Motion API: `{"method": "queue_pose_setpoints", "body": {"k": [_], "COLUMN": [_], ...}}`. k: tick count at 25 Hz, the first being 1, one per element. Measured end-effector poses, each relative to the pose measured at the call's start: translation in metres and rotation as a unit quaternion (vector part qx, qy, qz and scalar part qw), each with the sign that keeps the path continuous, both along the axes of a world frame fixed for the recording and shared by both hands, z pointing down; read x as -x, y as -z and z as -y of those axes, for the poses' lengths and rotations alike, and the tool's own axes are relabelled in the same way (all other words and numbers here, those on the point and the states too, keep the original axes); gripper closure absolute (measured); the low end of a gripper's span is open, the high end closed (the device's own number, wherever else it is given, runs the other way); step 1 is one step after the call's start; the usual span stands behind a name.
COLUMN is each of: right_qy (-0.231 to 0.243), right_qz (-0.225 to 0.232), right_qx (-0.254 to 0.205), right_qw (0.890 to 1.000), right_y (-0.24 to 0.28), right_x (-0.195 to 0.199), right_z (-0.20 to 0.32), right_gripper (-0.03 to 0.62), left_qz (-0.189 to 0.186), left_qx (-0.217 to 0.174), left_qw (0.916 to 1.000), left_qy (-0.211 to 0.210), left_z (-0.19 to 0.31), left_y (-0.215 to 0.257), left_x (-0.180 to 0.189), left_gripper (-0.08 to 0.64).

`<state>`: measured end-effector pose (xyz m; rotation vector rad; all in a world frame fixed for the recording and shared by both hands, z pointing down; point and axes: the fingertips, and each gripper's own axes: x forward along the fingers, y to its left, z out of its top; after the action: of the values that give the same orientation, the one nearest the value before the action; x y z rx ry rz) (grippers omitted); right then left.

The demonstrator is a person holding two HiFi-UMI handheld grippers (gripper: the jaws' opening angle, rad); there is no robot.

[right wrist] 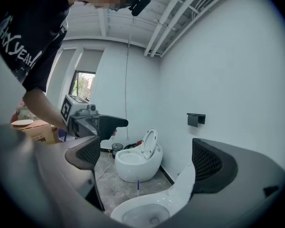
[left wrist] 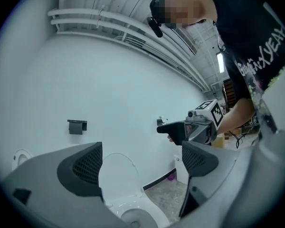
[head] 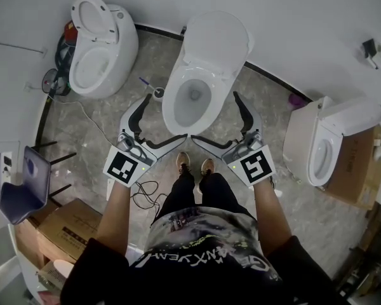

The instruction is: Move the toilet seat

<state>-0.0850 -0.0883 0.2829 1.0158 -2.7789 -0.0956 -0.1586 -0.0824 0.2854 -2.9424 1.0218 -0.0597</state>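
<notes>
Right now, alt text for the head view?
A person stands facing a white toilet with its lid raised, pointing the left tongs and right tongs, both open and empty, at it. A second toilet stands at the left, a third toilet at the right.

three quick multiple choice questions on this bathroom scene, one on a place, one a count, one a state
1. At which toilet are the left tongs and right tongs held?
A the left
B the middle
C the right

2. How many toilets show in the head view?
A two
B four
C three

3. How do the left tongs stand?
A open and empty
B shut on a lid
C shut on a cable

1 B: both tongs flank the bowl of the middle toilet.
2 C: the left toilet and the right toilet stand either side of it.
3 A: the left gripper view shows the pads apart with nothing between them.
</notes>
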Motion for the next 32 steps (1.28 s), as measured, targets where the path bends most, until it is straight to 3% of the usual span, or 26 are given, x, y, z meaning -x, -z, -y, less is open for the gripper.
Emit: {"method": "queue_pose_setpoints", "body": {"k": [7, 13, 19, 24, 32], "right_qy": [0.005, 0.000, 0.005, -0.029, -0.081], "right_qz": [0.007, 0.008, -0.035, -0.037, -0.039], "right_qx": [0.008, 0.039, 0.060, 0.146, 0.252], "right_qw": [1.000, 0.999, 0.998, 0.988, 0.964], "right_y": [-0.012, -0.069, -0.173, -0.276, -0.445], "right_x": [-0.012, -0.029, -0.038, -0.046, -0.080], "right_z": [0.023, 0.045, 0.053, 0.053, 0.039], "right_gripper": [0.008, 0.008, 0.008, 0.008, 0.008], "left_qz": [0.011, 0.016, 0.031, 0.050, 0.079], "left_qx": [0.010, 0.039, 0.073, 0.112, 0.182], "left_qw": [0.9998, 0.9984, 0.9951, 0.9895, 0.9768], "left_qy": [0.011, 0.037, 0.060, 0.078, 0.080], "left_z": [0.019, 0.038, 0.047, 0.048, 0.022], "left_y": [-0.016, -0.071, -0.165, -0.263, -0.415], "left_x": [-0.011, -0.012, -0.007, -0.001, 0.004], "left_gripper": [0.054, 0.054, 0.054, 0.055, 0.055]}}
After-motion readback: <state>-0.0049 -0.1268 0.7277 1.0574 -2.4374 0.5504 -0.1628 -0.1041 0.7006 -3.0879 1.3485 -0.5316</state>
